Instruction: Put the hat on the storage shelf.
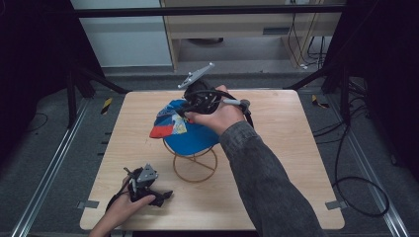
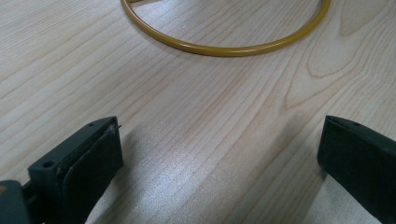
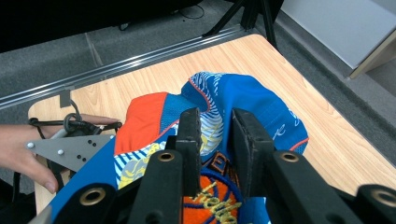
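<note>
A blue cap (image 1: 185, 129) with an orange brim and an orange embroidered patch sits on top of a gold wire stand (image 1: 195, 165) at the middle of the table. My right gripper (image 1: 188, 109) hovers over the cap's crown; in the right gripper view its jaws (image 3: 215, 116) stand a little apart, with the cap's fabric (image 3: 275, 112) showing in the gap and no pad pressing on it. My left gripper (image 1: 165, 196) rests at the table's front left, jaws wide apart (image 2: 219, 140) with bare wood between them. The stand's base ring (image 2: 224, 50) lies just ahead of it.
The wooden table (image 1: 276, 163) has bare room right of the stand and along its back. Metal rails run on the floor on both sides. A black cable (image 1: 360, 187) loops on the floor at the right. Dark tripod legs stand past the far corners.
</note>
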Motion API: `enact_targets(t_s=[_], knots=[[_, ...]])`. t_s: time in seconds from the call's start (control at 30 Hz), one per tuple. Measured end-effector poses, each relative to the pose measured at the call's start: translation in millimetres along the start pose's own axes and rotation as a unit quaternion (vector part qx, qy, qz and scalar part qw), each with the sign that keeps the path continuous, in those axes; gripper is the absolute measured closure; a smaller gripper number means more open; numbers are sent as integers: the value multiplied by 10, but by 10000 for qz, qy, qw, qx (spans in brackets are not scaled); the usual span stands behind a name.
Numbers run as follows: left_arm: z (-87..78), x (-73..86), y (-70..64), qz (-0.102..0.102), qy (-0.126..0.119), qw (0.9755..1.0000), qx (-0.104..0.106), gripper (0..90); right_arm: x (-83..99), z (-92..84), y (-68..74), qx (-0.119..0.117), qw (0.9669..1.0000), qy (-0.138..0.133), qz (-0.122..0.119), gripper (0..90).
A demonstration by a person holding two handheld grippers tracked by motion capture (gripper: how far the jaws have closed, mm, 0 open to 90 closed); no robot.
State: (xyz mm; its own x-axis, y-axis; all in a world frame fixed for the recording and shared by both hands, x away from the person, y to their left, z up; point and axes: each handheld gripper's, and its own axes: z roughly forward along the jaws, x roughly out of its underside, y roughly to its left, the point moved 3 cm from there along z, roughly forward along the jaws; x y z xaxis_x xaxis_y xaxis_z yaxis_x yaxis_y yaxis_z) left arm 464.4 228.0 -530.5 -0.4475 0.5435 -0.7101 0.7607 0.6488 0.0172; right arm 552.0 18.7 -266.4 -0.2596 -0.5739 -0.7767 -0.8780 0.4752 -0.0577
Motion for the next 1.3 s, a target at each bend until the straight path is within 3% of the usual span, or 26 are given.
enact_targets(t_s=[0.3,0.6,0.97,1.3], knots=[[0,0,0,0,0,10000,0,0,42,-24,60,-35,10000,0,-28,704],[0,0,0,0,0,10000,0,0,78,-63,100,11,10000,17,-51,622],[0,0,-1,-1,-1,10000,-1,0,75,-128,74,232,9997,0,42,413],[0,0,0,-1,0,10000,-1,0,144,-219,32,507,9982,-23,309,220]])
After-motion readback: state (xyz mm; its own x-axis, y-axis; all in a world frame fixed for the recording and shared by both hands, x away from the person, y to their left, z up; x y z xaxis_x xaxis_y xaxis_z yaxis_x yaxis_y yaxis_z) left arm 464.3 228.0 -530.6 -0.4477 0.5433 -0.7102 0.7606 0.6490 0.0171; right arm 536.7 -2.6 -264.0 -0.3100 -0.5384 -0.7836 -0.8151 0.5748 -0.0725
